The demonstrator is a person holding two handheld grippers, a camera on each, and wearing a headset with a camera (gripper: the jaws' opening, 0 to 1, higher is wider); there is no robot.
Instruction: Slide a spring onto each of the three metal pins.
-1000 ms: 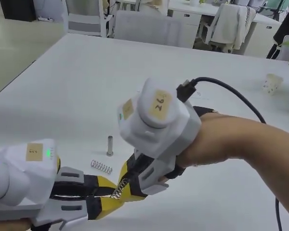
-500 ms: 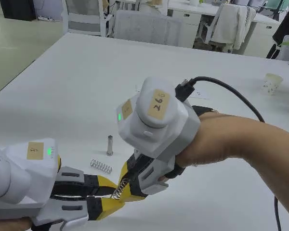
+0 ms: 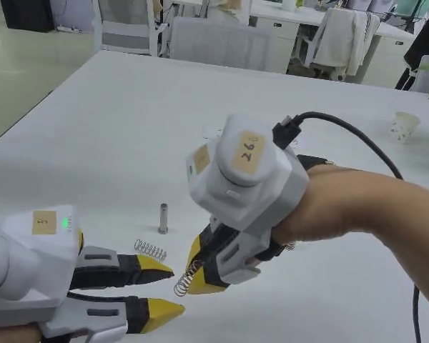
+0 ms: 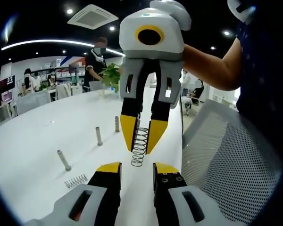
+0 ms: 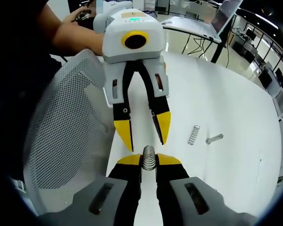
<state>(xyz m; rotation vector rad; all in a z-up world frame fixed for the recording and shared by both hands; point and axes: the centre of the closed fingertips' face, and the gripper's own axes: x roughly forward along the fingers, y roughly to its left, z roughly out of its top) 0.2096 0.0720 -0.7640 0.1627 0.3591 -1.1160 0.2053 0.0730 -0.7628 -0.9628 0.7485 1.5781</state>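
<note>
**A:** How far along is the job in the head view?

**B:** The right tool [image 3: 200,282] is clamped on the held spring [image 3: 186,279], which hangs over the desk [image 3: 114,128]. The left tool [image 3: 166,288] sits just beside it, jaws spread, gripping nothing. A bare pin [image 3: 163,217] stands upright, and a loose spring [image 3: 150,249] lies near its foot.

**A:** And the left gripper view?

**B:** Three pins stand in a row. The nearest pin [image 4: 62,160] and the middle pin [image 4: 99,136] are bare. The farthest pin [image 4: 117,124] looks ribbed, as if it already carries a spring, though it is too small to be sure. The held spring [image 4: 140,147] is apart from all of them.

**A:** The right gripper view?

**B:** It looks along the held spring [image 5: 149,157], pinched between that tool's own closed jaws. The left tool [image 5: 145,137] faces it, wide open and empty.

**A:** So what remains?

**B:** Judging by that, at most one pin is done. Two are left, and the held spring and the loose spring would serve them.
</note>
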